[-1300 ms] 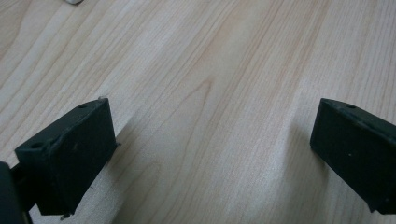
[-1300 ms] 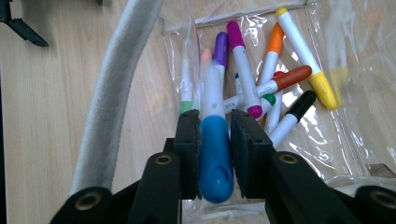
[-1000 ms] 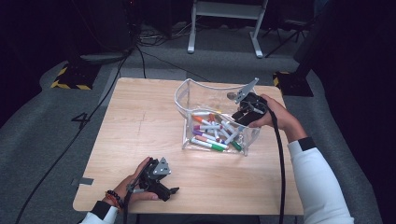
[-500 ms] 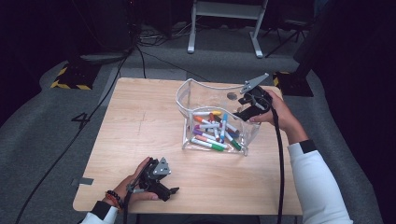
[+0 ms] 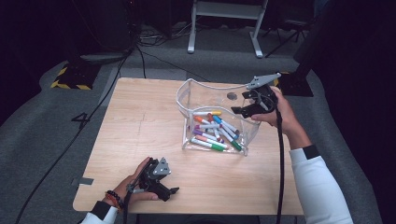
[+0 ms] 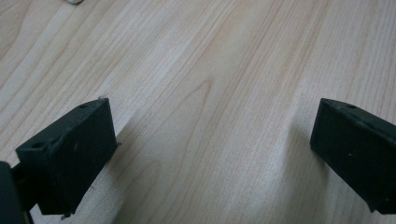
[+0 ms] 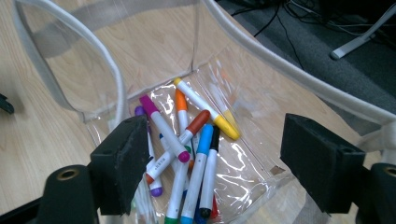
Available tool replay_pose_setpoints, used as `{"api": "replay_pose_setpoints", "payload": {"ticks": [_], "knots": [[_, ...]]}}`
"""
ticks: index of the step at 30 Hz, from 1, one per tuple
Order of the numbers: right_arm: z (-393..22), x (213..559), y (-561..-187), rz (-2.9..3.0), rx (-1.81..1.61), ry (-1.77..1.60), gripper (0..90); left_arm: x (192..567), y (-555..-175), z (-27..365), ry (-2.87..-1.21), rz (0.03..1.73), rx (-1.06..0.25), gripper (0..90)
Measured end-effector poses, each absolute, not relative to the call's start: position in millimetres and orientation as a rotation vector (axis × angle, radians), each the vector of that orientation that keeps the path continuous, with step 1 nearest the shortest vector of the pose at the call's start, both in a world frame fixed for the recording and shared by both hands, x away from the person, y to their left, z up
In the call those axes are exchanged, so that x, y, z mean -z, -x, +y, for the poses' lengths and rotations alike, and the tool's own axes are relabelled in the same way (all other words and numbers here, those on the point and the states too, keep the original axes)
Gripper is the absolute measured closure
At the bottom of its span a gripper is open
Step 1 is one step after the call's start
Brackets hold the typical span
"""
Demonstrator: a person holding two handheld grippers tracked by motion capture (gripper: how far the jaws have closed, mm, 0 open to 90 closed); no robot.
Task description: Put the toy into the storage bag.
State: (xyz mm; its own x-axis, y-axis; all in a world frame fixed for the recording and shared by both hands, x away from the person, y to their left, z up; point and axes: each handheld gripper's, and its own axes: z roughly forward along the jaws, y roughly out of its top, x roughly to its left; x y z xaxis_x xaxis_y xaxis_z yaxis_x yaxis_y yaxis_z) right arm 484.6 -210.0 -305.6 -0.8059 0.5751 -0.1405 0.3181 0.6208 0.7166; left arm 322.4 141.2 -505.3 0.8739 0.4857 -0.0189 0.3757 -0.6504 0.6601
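- The work in hand is filling a clear plastic pouch with coloured markers; the pouch is standing open on the far right part of the wooden table, and the markers are lying in a loose heap on its bottom.
- The right gripper is hovering over the pouch's right rim, its jaws having just been opening; in the right gripper view they are standing wide apart with nothing between them, so the tool is released, with the markers well below its tips.
- My reading is that a drop-off step is ending: a marker seems to have gone in, and the hand is lifting clear of the pouch.
- The left gripper is resting on the near edge of the table, well apart from the pouch; in the left gripper view its jaws are parted over bare wood, gripping nothing.
- I am seeing no loose marker on the table outside the pouch, so it looks as if filling is finished or nearly so.
- The next move probably calls for clearing the soft rim without snagging it, then either reaching for whatever is left or bringing both tools to the pouch's mouth to close it; the thin, floppy wall will likely need steadying by the left tool.
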Motion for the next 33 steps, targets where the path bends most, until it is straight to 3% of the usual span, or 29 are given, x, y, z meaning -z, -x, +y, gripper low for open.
{"api": "replay_pose_setpoints", "payload": {"ticks": [16,33], "knots": [[-235,288,-437,2.388,-1.066,-0.704,25.2,505,-322,141,-2.351,0.618,-0.208,0.5],[-253,311,-394,2.352,-1.087,-0.657,22.7,505,-322,141,-2.351,0.618,-0.207,0.5]]}}
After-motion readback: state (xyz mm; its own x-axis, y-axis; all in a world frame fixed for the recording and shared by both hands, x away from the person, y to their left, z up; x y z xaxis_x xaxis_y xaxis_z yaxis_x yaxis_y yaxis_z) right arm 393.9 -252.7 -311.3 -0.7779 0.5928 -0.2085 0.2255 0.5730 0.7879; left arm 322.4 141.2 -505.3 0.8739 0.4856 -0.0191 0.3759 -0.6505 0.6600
